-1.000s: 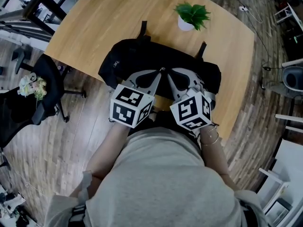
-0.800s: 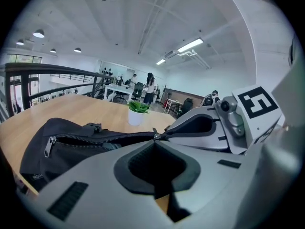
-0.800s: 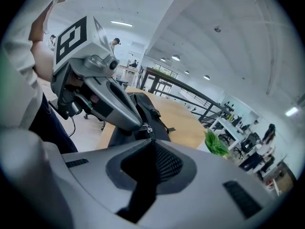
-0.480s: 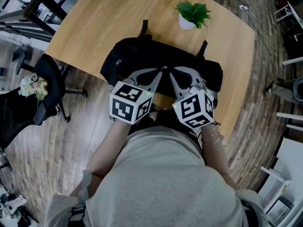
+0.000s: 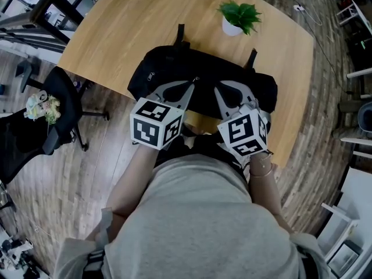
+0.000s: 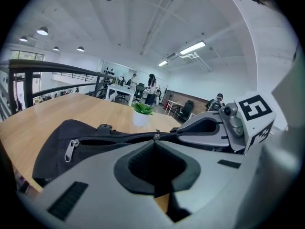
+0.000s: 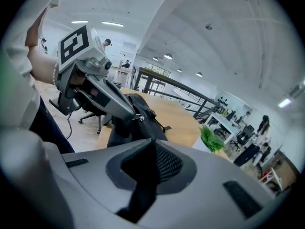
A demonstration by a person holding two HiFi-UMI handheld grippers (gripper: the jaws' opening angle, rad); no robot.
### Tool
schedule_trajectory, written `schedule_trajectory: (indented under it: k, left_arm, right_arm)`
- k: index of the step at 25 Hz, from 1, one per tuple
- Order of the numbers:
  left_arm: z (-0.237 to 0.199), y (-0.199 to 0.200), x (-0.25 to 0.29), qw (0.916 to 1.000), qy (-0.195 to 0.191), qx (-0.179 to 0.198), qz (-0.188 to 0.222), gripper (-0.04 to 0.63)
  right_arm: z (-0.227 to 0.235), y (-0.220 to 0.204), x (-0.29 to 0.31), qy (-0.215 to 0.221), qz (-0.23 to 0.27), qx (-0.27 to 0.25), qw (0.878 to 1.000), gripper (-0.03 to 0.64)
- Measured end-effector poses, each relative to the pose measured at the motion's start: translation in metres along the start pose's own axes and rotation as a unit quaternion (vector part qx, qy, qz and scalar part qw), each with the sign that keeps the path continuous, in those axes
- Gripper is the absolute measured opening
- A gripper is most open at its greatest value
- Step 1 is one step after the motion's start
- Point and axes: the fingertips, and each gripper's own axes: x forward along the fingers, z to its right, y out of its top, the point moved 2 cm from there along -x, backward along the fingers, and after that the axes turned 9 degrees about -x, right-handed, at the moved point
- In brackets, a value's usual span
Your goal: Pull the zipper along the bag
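1. Two tongs are both clenched on the black bag [image 5: 174, 68], which lies across the near edge of the wooden counter [image 5: 145, 16], just in front of the person, with a potted plant [image 5: 238, 16] well behind it
2. Left tongs [image 5: 193, 83]: the jaws are pressed together at their tips on a small metal piece at the bag's top seam. It looks to be the zipper pull [image 6: 155, 137], though it is tiny in the left gripper view
3. Right tongs [image 5: 217, 89]: the jaws are pinched on a fold of the bag's black fabric, just beside the left tips. A dark strip runs down between the jaws in the right gripper view
4. Handling, as I judge it: the bag is soft cloth, slack and light, so it will bunch and drag along with the slider unless held taut. The pull is small, hard and likely slippery, so grip it squarely by its tab
5. Best hold for the other side: the fabric close beside the zipper track [image 6: 119, 140], pulled against the slider's travel so the teeth stay straight
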Motion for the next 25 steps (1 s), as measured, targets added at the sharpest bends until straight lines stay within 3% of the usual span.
schedule_trajectory:
  k: [25]
  left_arm:
    - [-0.066,0.014,-0.049,0.9989,0.045,0.005,0.009,0.02]
  right_arm:
    - [0.011,-0.001,0.006,-0.057,-0.027,0.065,0.996,0.034]
